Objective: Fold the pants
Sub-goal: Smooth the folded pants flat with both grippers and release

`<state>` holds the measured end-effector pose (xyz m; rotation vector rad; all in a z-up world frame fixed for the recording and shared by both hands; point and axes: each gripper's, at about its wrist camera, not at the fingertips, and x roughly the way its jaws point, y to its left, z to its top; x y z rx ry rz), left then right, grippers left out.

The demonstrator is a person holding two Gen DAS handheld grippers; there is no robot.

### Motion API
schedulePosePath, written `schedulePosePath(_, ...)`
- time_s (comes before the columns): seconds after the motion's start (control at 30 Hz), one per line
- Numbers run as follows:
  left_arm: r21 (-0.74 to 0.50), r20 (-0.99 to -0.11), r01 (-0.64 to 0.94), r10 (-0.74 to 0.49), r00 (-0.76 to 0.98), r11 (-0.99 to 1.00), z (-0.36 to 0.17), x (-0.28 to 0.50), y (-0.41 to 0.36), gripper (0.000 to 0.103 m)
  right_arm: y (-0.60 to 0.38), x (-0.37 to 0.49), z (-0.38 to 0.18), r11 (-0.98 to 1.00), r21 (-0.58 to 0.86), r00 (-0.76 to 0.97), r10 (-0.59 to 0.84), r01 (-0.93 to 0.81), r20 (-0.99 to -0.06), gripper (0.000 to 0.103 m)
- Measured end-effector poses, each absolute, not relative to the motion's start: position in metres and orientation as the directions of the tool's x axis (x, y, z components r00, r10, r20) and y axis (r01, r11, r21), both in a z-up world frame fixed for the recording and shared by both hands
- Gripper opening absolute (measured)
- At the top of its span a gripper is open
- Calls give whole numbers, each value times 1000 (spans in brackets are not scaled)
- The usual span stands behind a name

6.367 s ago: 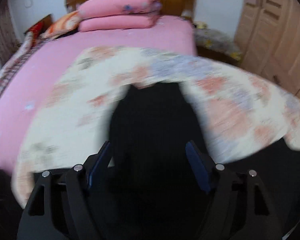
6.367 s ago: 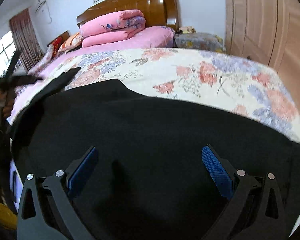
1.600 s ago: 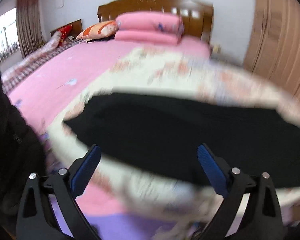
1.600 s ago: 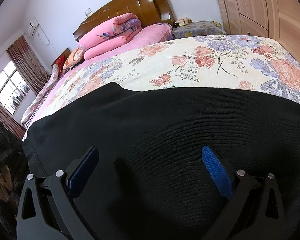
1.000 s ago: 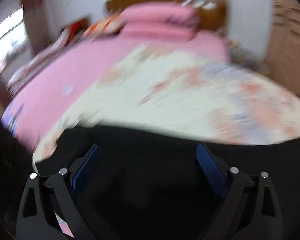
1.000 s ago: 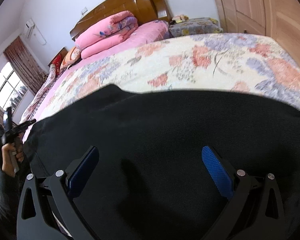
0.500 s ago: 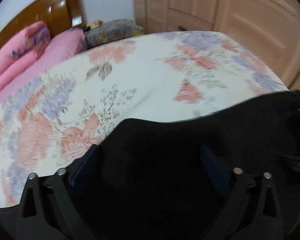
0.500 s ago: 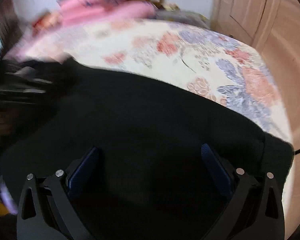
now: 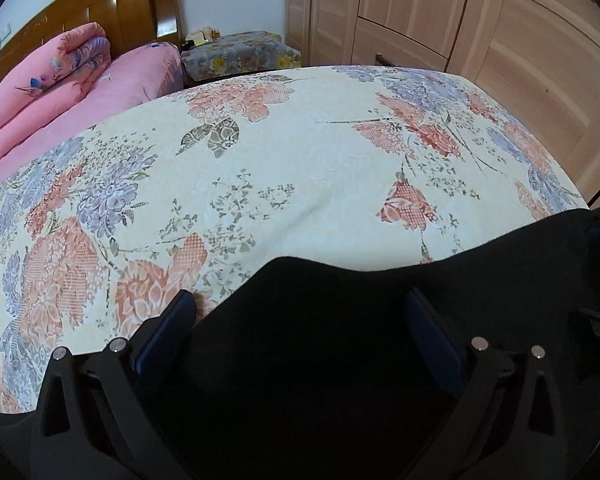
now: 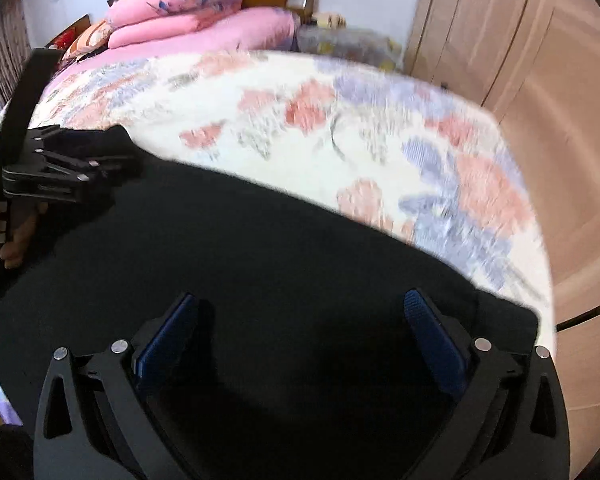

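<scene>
- Black pants (image 9: 340, 320) lie spread on the floral bedspread (image 9: 300, 168) at the foot of the bed, on the side away from the wooden headboard (image 9: 100, 12); in the left wrist view their upper edge rises in a hump between the two blue-padded fingers (image 9: 168, 332)
- Left gripper (image 9: 300, 328): fingers stand wide apart over the black cloth with nothing pinched between the pads; the left pad sits at the cloth's edge, partly over the bedspread, and the right pad is over the cloth
- Right gripper (image 10: 304, 328): fingers (image 10: 432, 336) likewise spread wide and holding nothing, both pads above the dark cloth
- In the right wrist view the pants (image 10: 260, 280) run as a broad dark band across the bedspread (image 10: 340, 120), reaching its edge on the wardrobe (image 10: 520, 40) side; this frame is motion-blurred, so the floral print is smeared
- The left gripper (image 10: 112, 164) also shows in the right wrist view at the far left end of the pants, on the side away from the wardrobe, with the person's hand (image 10: 18, 236) on its handle
- Folded pink quilt (image 9: 48, 80) rests against the headboard; a floral-covered nightstand (image 9: 240, 54) stands between headboard and wardrobe (image 9: 460, 20)
</scene>
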<state>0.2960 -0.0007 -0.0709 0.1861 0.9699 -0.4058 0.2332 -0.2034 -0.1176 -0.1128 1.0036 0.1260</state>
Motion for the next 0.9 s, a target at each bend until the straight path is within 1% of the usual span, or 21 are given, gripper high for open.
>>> schedulePosePath(0.03, -26, -830, 415, -251, 498, 910, -71, 296, -2, 102, -207, 232, -119, 988, -30, 530, 54, -149, -846, 99)
schedulePosePath(0.13, -33, -827, 414, -257, 500, 910, -71, 296, -1, 102, -225, 226, -121, 990, 53, 532, 114, -129, -839, 99)
schedulePosePath(0.23, -41, -825, 413, -264, 499, 910, -70, 296, 0, 102, -234, 218, -122, 991, 83, 541, 125, -101, -832, 99)
schedulePosePath(0.37, -41, -825, 412, -264, 500, 910, -70, 296, 0, 102, -230, 210, -120, 995, 57, 548, 90, -78, -832, 99)
schedulePosePath(0.43, -40, -826, 412, -262, 500, 911, -70, 296, -1, 102, -229, 203, -118, 999, 18, 559, 41, -47, -828, 98)
schedulePosePath(0.5, -33, -827, 408, -254, 501, 912, -70, 296, -1, 102, -225, 189, -110, 1000, -10, 601, 9, -29, -800, 98)
schedulePosePath(0.53, -30, -827, 406, -250, 503, 913, -70, 296, -1, 102, -221, 174, -102, 1000, -14, 644, -6, -8, -765, 99)
schedulePosePath(0.6, -27, -828, 402, -246, 504, 915, -70, 296, -2, 102, -214, 153, -96, 999, 38, 682, 33, -8, -730, 99)
schedulePosePath(0.63, -26, -828, 402, -245, 505, 915, -70, 296, -2, 102, -205, 144, -100, 996, 75, 670, 94, -57, -736, 99)
schedulePosePath(0.67, -27, -828, 401, -245, 505, 916, -70, 297, -2, 102, -197, 138, -105, 994, 68, 653, 106, -83, -750, 99)
schedulePosePath(0.7, -26, -828, 400, -244, 505, 916, -70, 297, -2, 102, -190, 133, -112, 995, 29, 638, 82, -94, -766, 99)
schedulePosePath(0.73, -25, -828, 400, -243, 506, 916, -70, 296, -2, 102, -182, 125, -121, 993, -54, 641, 25, -103, -768, 99)
schedulePosePath(0.77, -22, -827, 397, -240, 508, 918, -70, 296, -2, 102, -179, 118, -126, 988, -101, 656, 2, -118, -755, 99)
schedulePosePath(0.8, -18, -827, 394, -235, 510, 919, -70, 296, -2, 102, -181, 114, -126, 989, -89, 670, 15, -121, -742, 99)
schedulePosePath(0.87, -1, -826, 386, -219, 520, 922, -69, 294, -4, 102, -193, 109, -125, 992, -22, 666, 68, -126, -743, 99)
schedulePosePath(0.9, 13, -823, 384, -208, 528, 923, -69, 293, -5, 102, -195, 107, -122, 992, -20, 662, 67, -123, -746, 99)
